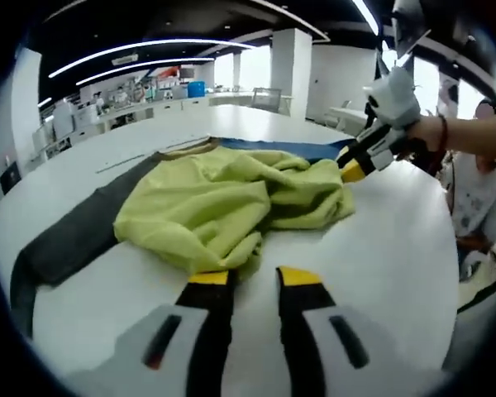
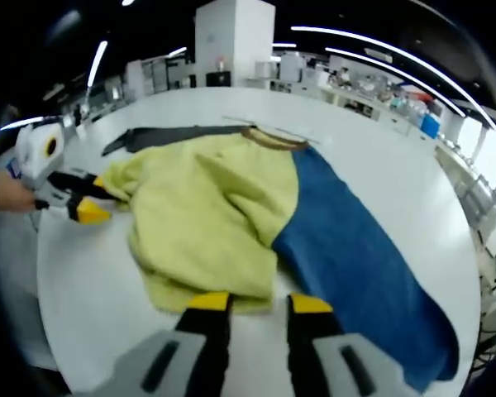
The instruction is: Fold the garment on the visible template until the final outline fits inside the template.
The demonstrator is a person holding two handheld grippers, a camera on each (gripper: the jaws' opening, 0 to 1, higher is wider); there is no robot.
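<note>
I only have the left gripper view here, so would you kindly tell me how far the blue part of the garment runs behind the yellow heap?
Observer: In the right gripper view the blue panel lies flat and spreads wide, from the yellow body out toward the edge of the table.
Operator: Thank you. Is my right claw holding any cloth?
Observer: No. The right claw has its jaws apart just short of the yellow hem, with bare table between them.
</note>
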